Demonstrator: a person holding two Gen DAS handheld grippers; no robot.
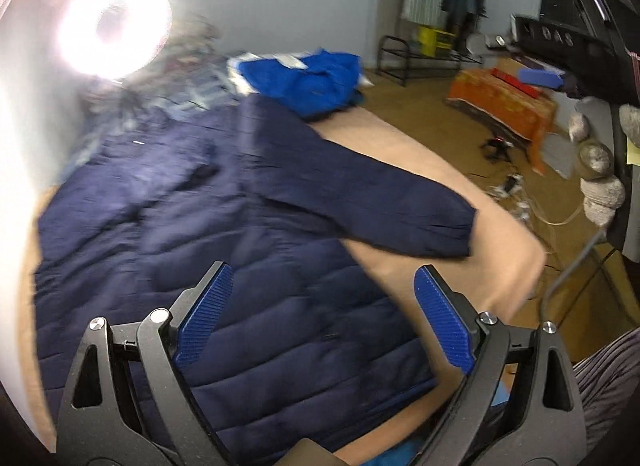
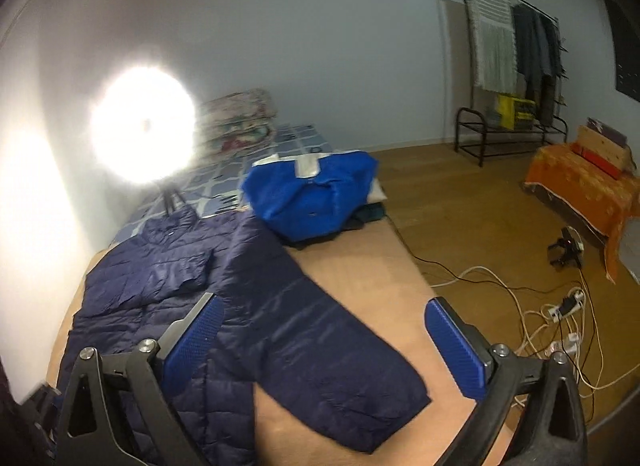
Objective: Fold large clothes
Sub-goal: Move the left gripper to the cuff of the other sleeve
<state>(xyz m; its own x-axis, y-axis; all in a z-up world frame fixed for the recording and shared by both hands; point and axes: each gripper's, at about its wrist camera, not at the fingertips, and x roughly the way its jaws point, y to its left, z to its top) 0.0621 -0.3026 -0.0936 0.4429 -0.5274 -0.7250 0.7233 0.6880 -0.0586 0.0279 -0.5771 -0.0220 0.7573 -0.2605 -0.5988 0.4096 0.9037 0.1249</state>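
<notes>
Between my left gripper [image 1: 324, 314] pads, spread wide and holding nothing, sits the quilted hem of the navy jacket [image 1: 224, 266], spread flat on the tan bed [image 1: 472, 250] with one sleeve [image 1: 360, 201] angled out to the right. A blue garment [image 1: 308, 77] lies at the far end and a ring light [image 1: 112, 25] glares far left. From the right wrist, my right gripper [image 2: 320, 342] is just as wide open and empty, hovering over that same sleeve, whose cuff [image 2: 384, 414] lies nearest me. I judge the step is folding the sleeve across the body. To do it well I would pinch the cuff edge with the right, lift only enough to clear the fabric, carry it left over the chest, and have the left pin the hem so the slippery shell does not slide or bunch.
</notes>
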